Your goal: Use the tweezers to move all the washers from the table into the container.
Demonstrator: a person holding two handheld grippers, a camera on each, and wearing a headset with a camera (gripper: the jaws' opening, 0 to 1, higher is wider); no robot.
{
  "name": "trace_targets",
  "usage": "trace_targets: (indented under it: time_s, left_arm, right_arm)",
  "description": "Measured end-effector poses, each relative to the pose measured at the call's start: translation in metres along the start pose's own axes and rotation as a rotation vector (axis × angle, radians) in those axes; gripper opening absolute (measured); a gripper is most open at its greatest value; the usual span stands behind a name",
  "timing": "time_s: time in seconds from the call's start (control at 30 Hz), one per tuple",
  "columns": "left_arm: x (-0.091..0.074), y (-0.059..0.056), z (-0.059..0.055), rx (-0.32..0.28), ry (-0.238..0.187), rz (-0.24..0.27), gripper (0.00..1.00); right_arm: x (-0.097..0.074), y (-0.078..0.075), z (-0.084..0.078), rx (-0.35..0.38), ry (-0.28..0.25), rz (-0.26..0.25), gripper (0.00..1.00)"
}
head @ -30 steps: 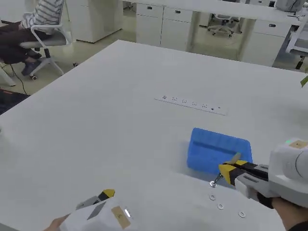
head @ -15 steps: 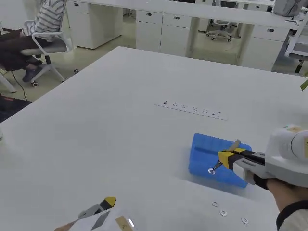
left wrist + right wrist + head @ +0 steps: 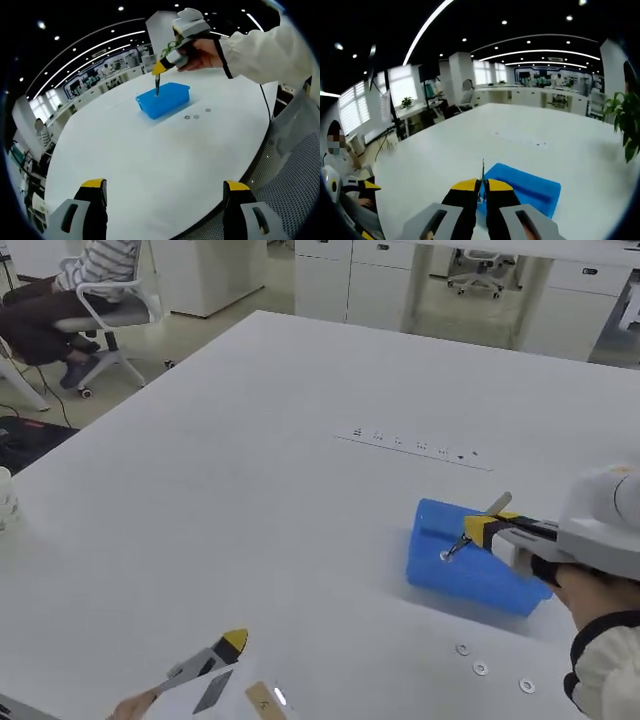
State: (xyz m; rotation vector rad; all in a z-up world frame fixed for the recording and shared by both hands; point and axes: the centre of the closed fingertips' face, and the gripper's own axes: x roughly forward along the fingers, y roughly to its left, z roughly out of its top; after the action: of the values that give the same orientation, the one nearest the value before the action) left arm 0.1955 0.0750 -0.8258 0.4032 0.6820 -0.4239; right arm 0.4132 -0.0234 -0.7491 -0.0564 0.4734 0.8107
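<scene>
Three thin, likely slippery washers (image 3: 480, 668) at the container's (image 3: 470, 575) five o'clock were best nipped by the rim; tweezers (image 3: 455, 547) were pinched in the right gripper (image 3: 481, 185), the left gripper (image 3: 164, 185) spread.

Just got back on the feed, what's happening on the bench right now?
The right gripper, jaws shut on the tweezers, holds them tip-down over the blue container, with what looks like a washer at the tip. Three washers lie on the table beside the container, on the person's side. The left gripper hangs idle above the table, jaws open.
</scene>
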Motion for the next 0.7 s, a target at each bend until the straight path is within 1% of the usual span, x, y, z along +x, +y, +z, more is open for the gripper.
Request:
trace_targets:
  time_s: [0.1, 0.13, 0.17, 0.27, 0.4, 0.53, 0.63, 0.7]
  left_arm:
    - [0.0, 0.0, 0.0, -0.004, 0.002, -0.001, 0.99]
    - [-0.001, 0.002, 0.001, -0.004, -0.007, 0.013, 0.99]
    - [-0.003, 0.005, 0.005, -0.006, -0.029, 0.027, 0.99]
    - [-0.004, 0.005, 0.007, -0.028, -0.042, 0.021, 0.99]
    - [-0.003, 0.004, 0.006, -0.029, -0.036, 0.013, 0.99]
    - [-0.003, 0.004, 0.006, -0.037, -0.038, 0.008, 0.99]
    - [-0.002, 0.004, 0.006, -0.037, -0.04, 0.007, 0.99]
    - [-0.002, 0.004, 0.006, -0.036, -0.038, 0.01, 0.99]
  right_arm:
    - [0.007, -0.004, -0.004, -0.013, 0.015, -0.01, 0.02]
    - [0.011, -0.007, -0.008, -0.026, 0.025, -0.016, 0.02]
    - [0.013, -0.009, -0.011, -0.03, 0.034, -0.022, 0.02]
    - [0.022, -0.013, -0.02, -0.033, 0.057, -0.032, 0.02]
    - [0.03, -0.014, -0.025, -0.079, 0.077, -0.04, 0.02]
    - [0.038, -0.015, -0.026, -0.082, 0.078, -0.034, 0.02]
    - [0.044, -0.017, -0.03, -0.103, 0.089, -0.038, 0.02]
    - [0.045, -0.018, -0.032, -0.102, 0.094, -0.038, 0.02]
